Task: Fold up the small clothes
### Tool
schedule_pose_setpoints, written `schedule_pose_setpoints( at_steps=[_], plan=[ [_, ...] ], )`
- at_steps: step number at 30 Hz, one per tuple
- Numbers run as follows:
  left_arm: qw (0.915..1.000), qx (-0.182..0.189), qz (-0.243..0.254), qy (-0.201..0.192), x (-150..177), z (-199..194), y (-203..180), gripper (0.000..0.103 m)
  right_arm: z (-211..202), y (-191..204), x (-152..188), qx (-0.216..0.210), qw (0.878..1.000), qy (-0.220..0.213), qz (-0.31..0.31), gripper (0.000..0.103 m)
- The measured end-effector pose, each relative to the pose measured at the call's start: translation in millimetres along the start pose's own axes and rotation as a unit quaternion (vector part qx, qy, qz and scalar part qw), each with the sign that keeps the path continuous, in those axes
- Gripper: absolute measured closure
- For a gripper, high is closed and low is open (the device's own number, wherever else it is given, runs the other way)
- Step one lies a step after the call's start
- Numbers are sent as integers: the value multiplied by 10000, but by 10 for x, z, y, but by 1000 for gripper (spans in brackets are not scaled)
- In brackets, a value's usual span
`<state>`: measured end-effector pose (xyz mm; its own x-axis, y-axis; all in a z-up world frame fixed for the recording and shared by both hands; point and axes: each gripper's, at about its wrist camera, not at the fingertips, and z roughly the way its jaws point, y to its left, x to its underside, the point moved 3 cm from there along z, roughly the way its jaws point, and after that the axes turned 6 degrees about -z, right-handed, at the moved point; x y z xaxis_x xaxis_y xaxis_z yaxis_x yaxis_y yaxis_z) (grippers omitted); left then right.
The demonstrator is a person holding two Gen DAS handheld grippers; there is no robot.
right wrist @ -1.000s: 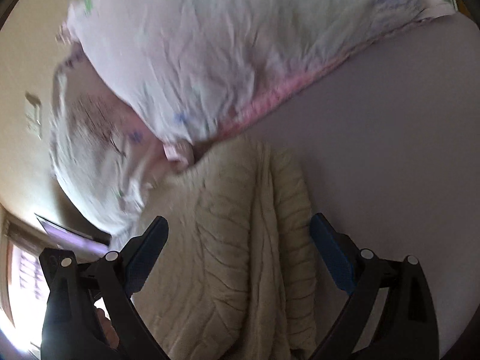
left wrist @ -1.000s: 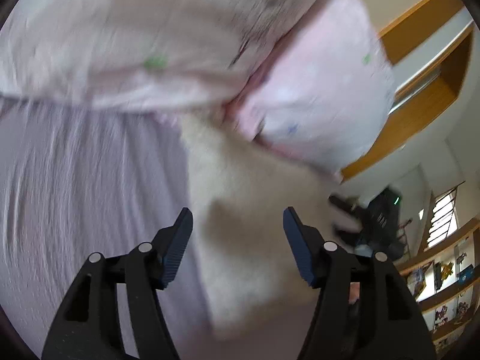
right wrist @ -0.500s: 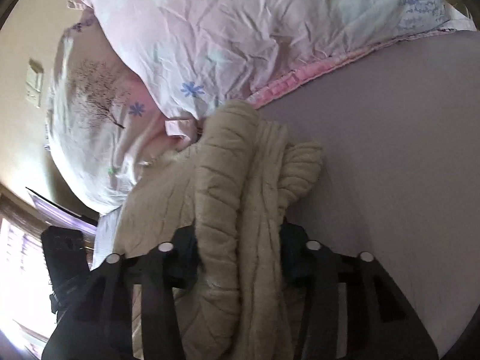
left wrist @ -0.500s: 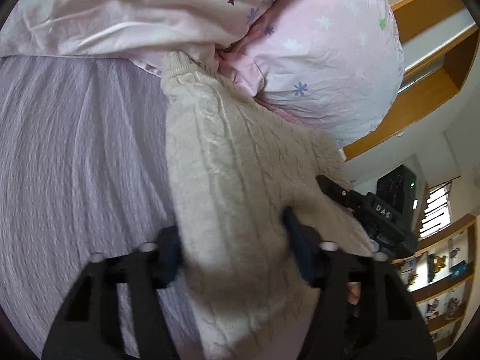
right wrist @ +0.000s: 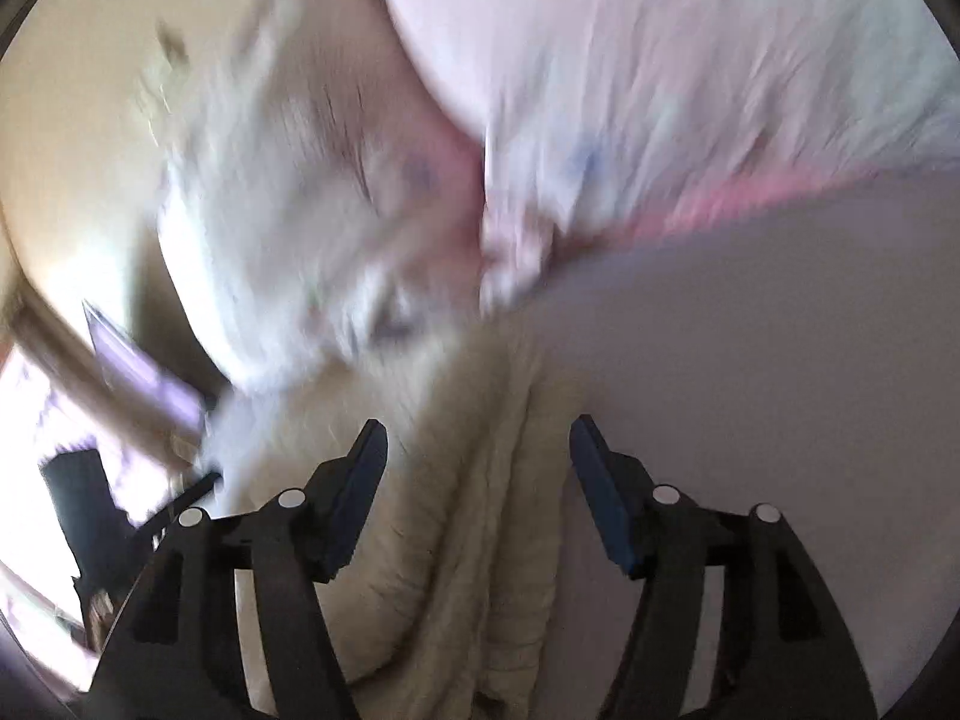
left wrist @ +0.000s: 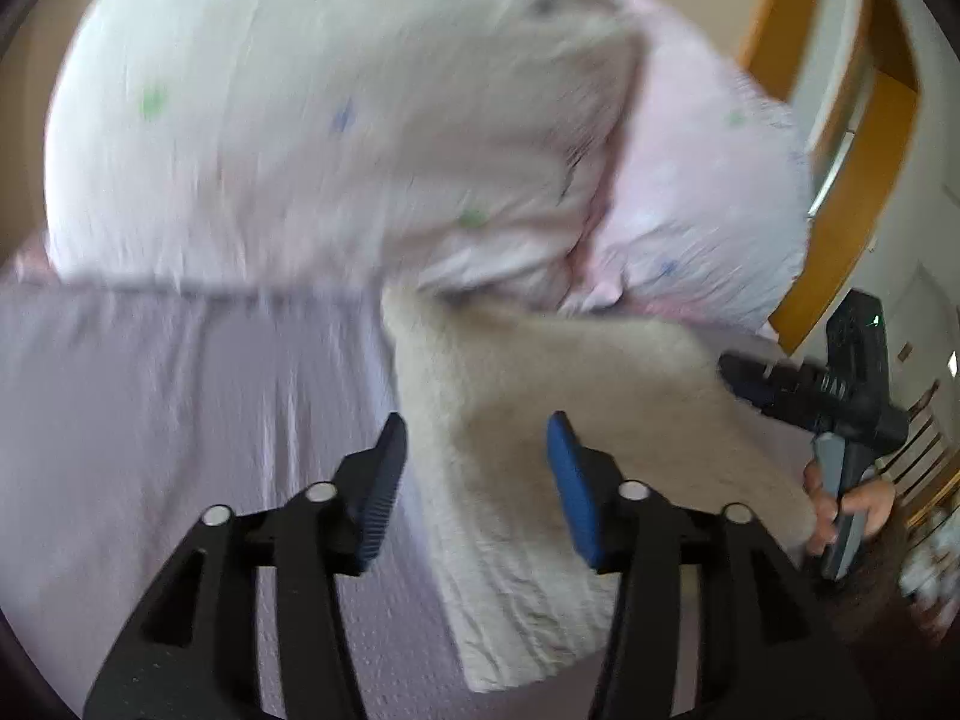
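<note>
A cream cable-knit sweater (left wrist: pixel 540 432) lies folded on the lilac bed sheet (left wrist: pixel 180 420), its far end against the pillows. My left gripper (left wrist: pixel 477 480) is open and empty, just above the sweater's near left part. In the right wrist view the sweater (right wrist: pixel 480 510) lies bunched in long folds. My right gripper (right wrist: pixel 477 492) is open and empty above it. The right gripper also shows in the left wrist view (left wrist: pixel 816 396), at the sweater's right edge. Both views are blurred by motion.
Two pink-and-white flowered pillows (left wrist: pixel 360 120) lie at the head of the bed, also seen in the right wrist view (right wrist: pixel 660 90). A wooden headboard shelf (left wrist: pixel 852 138) is at the right. The lilac sheet (right wrist: pixel 780 360) extends to the right of the sweater.
Half a second ago both grippers were down on the sweater with jaws closed in. Now both are open and drawn back from it, and the sweater lies on the bed.
</note>
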<state>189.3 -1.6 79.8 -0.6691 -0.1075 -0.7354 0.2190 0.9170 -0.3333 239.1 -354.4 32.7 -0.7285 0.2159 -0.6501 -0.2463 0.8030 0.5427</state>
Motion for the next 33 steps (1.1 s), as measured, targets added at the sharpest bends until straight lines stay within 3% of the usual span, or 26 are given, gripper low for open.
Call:
schedule_pose_setpoints(
  at_steps=[1,3,6,8,11,15,17,20,22,23,25,27,29,31,33],
  plan=[
    [9996,130,184,-194,14,-73,-135,43,-37,32,-19,-75,9999,-82,-46,39],
    [9979,369,494,-211,59,-61,-349,37,3,128,-2,-114,9995,62,-278,43],
    [9943,552,916,27,174,110,-599,35,399,344,143,156,9942,737,-766,94],
    [9930,576,1010,199,249,249,-637,35,384,454,81,616,9891,423,-1271,94],
    [9915,784,912,495,322,396,-604,40,306,356,-71,1074,9877,124,-1129,95],
    [9893,766,1079,616,436,483,-604,43,532,224,66,1604,9783,567,-1184,95],
    [9890,765,1121,594,464,462,-591,43,508,263,45,1725,9739,562,-1361,92],
    [9907,872,920,493,428,266,-503,41,101,381,13,1570,9810,86,-1134,76],
    [9931,781,836,239,395,61,-391,33,-118,556,71,1064,9870,-170,-1193,71],
    [9940,733,794,185,391,0,-339,31,-229,713,166,732,9878,-156,-1363,71],
    [9958,634,635,192,443,-130,-205,30,-245,926,374,488,9843,102,-1694,71],
    [9969,543,488,291,513,-171,-113,27,-89,1030,613,716,9755,573,-1998,71],
    [9974,475,343,425,609,-202,-46,26,233,884,841,1340,9606,1292,-2066,72],
    [9974,429,311,488,694,-233,-26,22,253,928,851,1418,9572,1166,-2238,72],
    [9980,117,325,533,770,-232,-18,13,84,993,776,1255,9683,978,-1924,72]
  ],
)
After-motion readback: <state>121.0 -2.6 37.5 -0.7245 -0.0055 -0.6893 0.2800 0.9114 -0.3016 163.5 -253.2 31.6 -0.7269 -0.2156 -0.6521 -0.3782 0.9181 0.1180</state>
